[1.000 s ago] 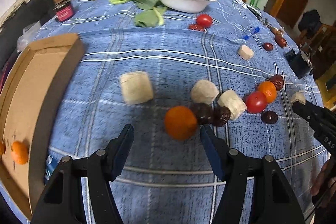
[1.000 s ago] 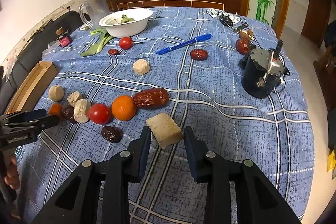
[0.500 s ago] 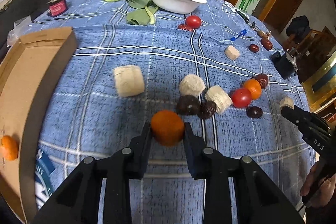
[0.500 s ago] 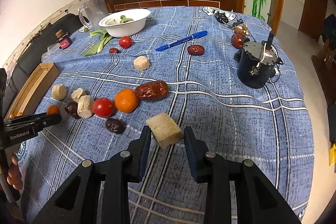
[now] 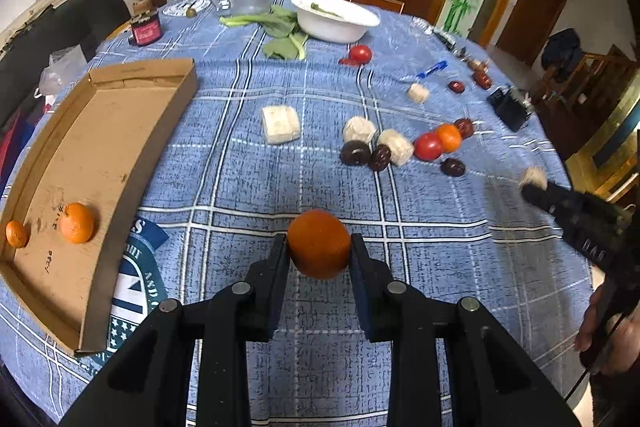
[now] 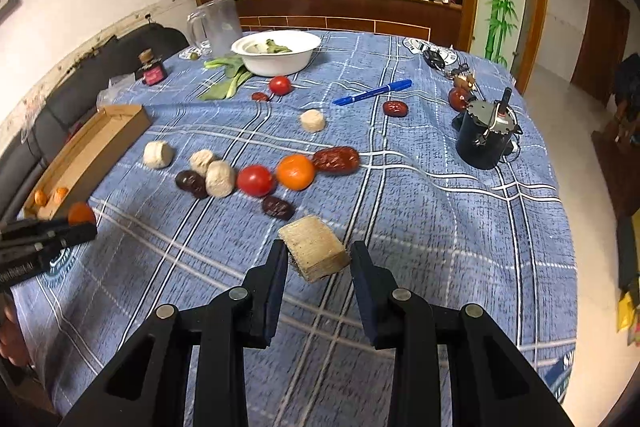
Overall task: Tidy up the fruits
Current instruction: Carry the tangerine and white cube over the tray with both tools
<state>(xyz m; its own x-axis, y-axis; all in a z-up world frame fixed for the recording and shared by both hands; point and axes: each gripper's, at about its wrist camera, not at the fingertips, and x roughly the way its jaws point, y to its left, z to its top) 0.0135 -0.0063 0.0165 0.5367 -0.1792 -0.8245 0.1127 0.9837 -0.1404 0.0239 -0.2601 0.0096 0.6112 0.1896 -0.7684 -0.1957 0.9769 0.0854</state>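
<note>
Two oranges already lie in the cardboard tray, the left tongs pinch a third, the right tongs pinch a pale chunk, and many fruits remain on the tabletop.

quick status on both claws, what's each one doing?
Left claw: closed on an orange, lifted off the table.
Right claw: closed on a pale beige block.
</note>
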